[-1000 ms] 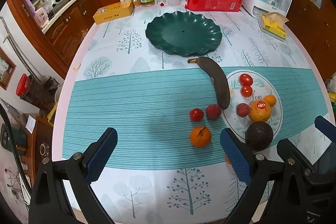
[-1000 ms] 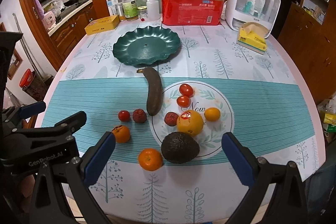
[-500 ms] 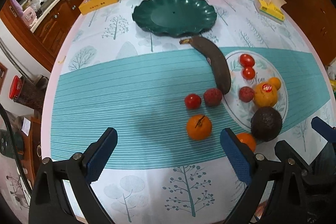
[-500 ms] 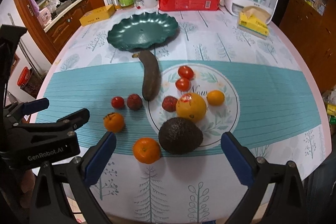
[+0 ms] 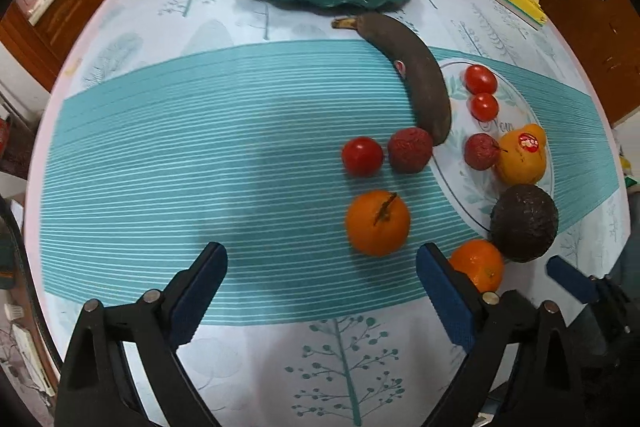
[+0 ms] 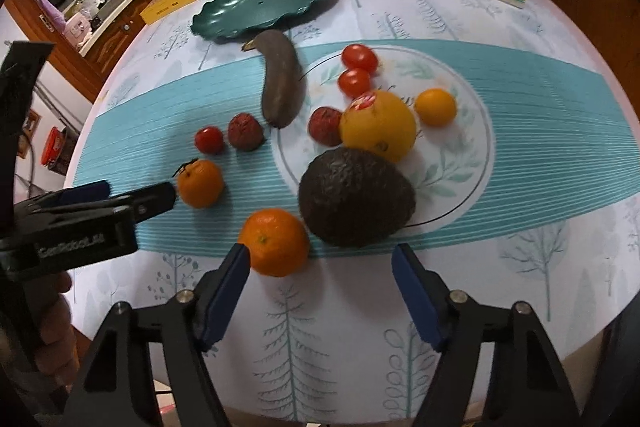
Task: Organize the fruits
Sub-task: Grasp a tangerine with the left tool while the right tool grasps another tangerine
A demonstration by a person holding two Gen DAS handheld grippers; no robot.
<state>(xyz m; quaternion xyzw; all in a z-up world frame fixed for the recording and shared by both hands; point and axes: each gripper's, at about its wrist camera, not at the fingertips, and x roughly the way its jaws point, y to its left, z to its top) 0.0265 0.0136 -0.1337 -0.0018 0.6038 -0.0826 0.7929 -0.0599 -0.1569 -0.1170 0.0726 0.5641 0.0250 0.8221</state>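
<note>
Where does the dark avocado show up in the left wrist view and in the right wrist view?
Left wrist: avocado at lower right, beyond the right finger, on the white plate's near rim.
Right wrist: avocado at centre, just ahead of the open fingers.
Shared landmark: stickered orange directly behind it.

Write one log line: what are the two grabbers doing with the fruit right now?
left gripper: open, empty, facing stemmed tangerine | right gripper: open, empty, near avocado | green plate: no fruit

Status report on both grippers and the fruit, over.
Left gripper open, empty. Right gripper open, empty, facing dark bumpy avocado. Scalloped green plate empty. Round orange tangerine crowds right gripper's left finger.
</note>
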